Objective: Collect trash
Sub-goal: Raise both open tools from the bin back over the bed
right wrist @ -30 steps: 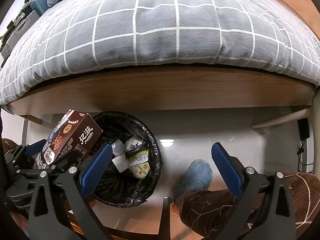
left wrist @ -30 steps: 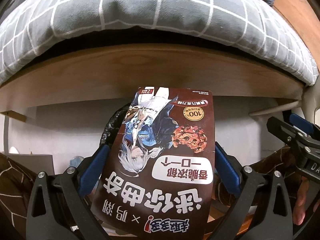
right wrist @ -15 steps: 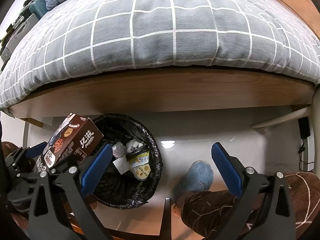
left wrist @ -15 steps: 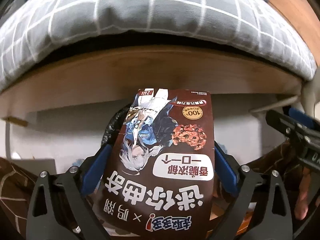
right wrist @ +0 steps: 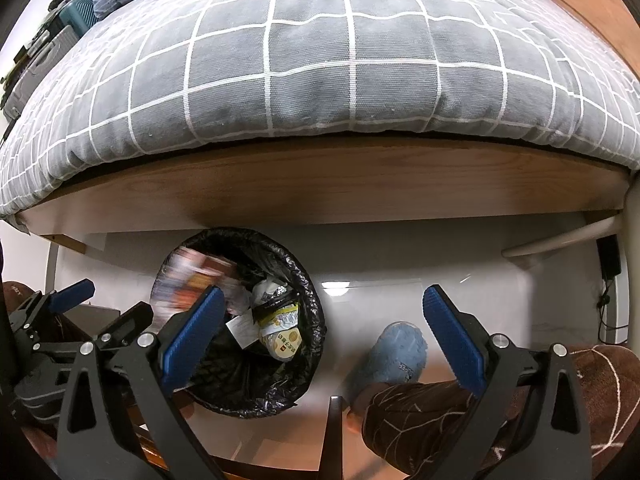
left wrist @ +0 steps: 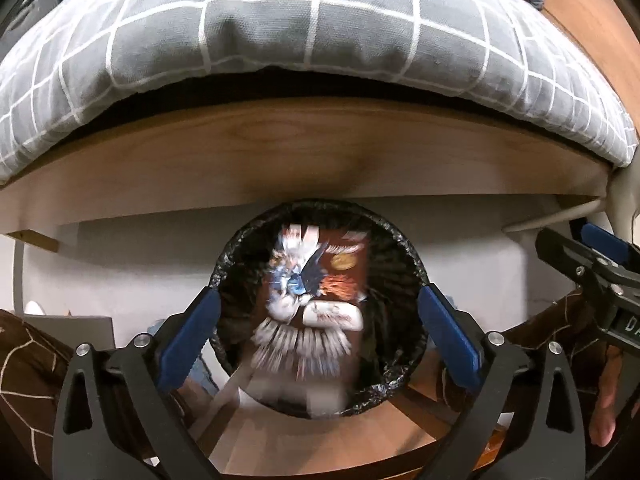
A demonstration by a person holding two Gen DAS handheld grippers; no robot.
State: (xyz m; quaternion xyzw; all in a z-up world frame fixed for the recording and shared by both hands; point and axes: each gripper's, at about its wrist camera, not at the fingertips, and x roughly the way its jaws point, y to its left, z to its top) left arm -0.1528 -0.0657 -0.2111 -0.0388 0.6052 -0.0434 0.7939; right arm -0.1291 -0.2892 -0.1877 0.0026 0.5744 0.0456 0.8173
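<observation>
Now our left hand-held gripper [left wrist: 318, 330] gapes empty, snack box [left wrist: 316, 304] blurred inside the bin [left wrist: 408, 384]; right hand-held gripper [right wrist: 324, 334], also spread empty, seeks more trash next.

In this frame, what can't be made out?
- Cookie box: motion-blurred in both views, print unreadable; whether it has landed in the bin is unclear.
- Bin bottom: hidden by trash and liner.
- Left tongs: open; in the right wrist view partly behind right tongs.

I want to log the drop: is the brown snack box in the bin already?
Partly: the snack box, blurred, is inside the bin's rim, falling, free of the open left tool.
</observation>
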